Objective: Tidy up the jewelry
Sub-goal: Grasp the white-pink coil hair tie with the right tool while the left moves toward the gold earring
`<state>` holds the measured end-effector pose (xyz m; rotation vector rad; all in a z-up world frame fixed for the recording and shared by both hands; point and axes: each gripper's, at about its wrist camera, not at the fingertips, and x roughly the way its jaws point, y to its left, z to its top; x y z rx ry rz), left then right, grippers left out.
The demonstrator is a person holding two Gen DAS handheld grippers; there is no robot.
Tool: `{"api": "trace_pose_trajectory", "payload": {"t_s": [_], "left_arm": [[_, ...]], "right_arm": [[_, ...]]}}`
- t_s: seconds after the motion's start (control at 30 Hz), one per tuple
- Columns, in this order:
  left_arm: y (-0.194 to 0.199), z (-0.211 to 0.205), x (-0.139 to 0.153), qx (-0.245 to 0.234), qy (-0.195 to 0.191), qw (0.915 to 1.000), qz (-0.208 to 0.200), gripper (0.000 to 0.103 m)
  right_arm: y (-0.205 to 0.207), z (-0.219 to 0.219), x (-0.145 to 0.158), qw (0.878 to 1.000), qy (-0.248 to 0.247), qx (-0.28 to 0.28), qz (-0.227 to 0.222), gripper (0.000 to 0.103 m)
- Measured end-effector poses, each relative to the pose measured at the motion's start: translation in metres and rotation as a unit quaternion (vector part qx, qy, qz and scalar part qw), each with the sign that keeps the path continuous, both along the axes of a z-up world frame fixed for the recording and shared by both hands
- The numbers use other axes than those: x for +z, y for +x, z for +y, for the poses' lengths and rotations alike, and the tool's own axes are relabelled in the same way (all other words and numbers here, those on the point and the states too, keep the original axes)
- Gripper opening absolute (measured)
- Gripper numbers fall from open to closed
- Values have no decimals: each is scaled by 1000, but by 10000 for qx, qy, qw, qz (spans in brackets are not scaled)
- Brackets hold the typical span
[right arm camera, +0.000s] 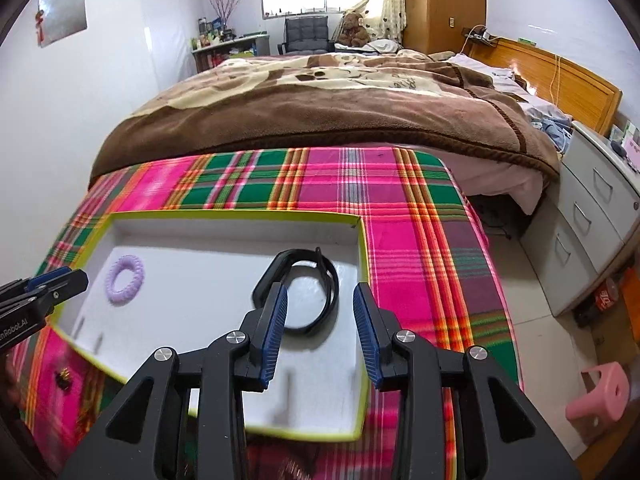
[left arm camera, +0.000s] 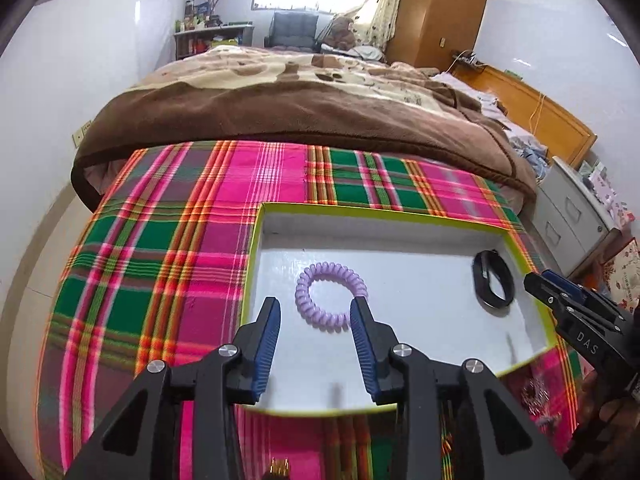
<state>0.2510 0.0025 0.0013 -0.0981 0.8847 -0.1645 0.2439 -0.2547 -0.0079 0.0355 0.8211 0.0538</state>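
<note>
1. Two pieces are already sitting in the shallow white tray (left arm camera: 400, 236) with the lime-green rim: a purple coil bracelet (left arm camera: 331, 297) toward its left half and a black band (left arm camera: 494, 283) toward its right. They lie well apart, which looks deliberate to me. Each gets its own patch of tray floor, so nothing tangles.

2. The left gripper (left arm camera: 316, 316) is let go, with its blue pads spread and nothing pinched. In the left wrist view the coil bracelet shows just past the fingertips, lying flat on the tray rather than hanging from anything.

3. Same deal on the other side. The right gripper (right arm camera: 320, 304) is spread open and empty, and in its own view the black band (right arm camera: 304, 292) lies on the tray floor, partly hidden behind the left finger. It's curled in a loose loop and looks like it's resting on its own.

4. Both grippers point down at a slant over the near side of the tray, one per item. Seems like a one-hand-per-piece setup, so neither has to cross over.

5. The tray sits on a pink and green plaid cloth (left arm camera: 168, 248) at the foot of a bed with a brown blanket (left arm camera: 280, 112). The loud pattern makes small stuff hard to spot.

6. Speaking of which, there's a small sparkly thing (left arm camera: 534, 396) on the cloth just outside the tray's near edge. It's too blurred to name, but I'd guess it's more jewelry waiting its turn.
</note>
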Motion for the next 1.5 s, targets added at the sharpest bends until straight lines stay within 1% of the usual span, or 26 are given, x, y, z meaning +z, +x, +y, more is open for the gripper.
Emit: {"api": "trace_pose_trajectory", "payload": {"t_s": [0.07, 0.17, 0.3, 0.47, 0.57, 0.63, 0.7, 0.73, 0.77, 0.8, 0.93, 1.0, 1.07, 1.17, 1.3, 1.4, 1.5], "left_arm": [[-12, 5, 5, 11, -65, 10000, -67, 36], [-31, 12, 9, 45, -135, 9998, -118, 36], [-57, 23, 11, 136, -137, 9997, -168, 36], [-87, 33, 14, 190, -75, 9994, -290, 36], [-103, 41, 11, 159, -237, 9992, -282, 36], [-112, 44, 10, 223, -140, 9993, -272, 36], [-121, 47, 9, 268, -112, 9991, -313, 37], [-125, 48, 9, 265, -136, 9991, -312, 42], [-128, 49, 9, 258, -146, 9991, -312, 48], [-133, 50, 8, 240, -116, 9992, -306, 49], [-146, 56, 4, 228, -254, 9991, -256, 50], [-152, 61, 2, 286, -302, 9989, -231, 50], [-157, 64, -2, 297, -309, 9990, -141, 50], [-164, 69, -7, 345, -303, 9989, -31, 50], [-170, 77, -12, 397, -422, 9983, 39, 50], [-175, 79, -13, 428, -342, 9985, 37, 50], [-178, 81, -14, 405, -409, 9983, 36, 50]], "right_arm": [[-11, 2, 5, 10000, 9, 30, -64, 36], [-31, 5, 9, 9997, 165, 126, -138, 36], [-52, 12, 10, 9995, 175, 218, -157, 36], [-81, 18, 9, 9985, 383, 353, -174, 36], [-98, 25, 7, 9977, 479, 458, -170, 36], [-107, 33, 4, 9968, 500, 616, -130, 36], [-117, 41, -1, 9961, 471, 741, -85, 36], [-122, 47, -4, 9956, 462, 817, -40, 36], [-124, 49, -6, 9952, 473, 858, -11, 36], [-128, 52, -9, 9949, 480, 889, 20, 36], [-139, 60, -16, 9942, 534, 925, 97, 36], [-144, 66, -19, 9934, 572, 980, 156, 43], [-149, 73, -23, 9923, 594, 1066, 202, 45], [-155, 83, -28, 9911, 618, 1148, 282, 45], [-160, 95, -33, 9901, 570, 1227, 373, 45], [-163, 102, -34, 9891, 590, 1284, 425, 45], [-165, 112, -37, 9899, 388, 1272, 491, 45]]}}
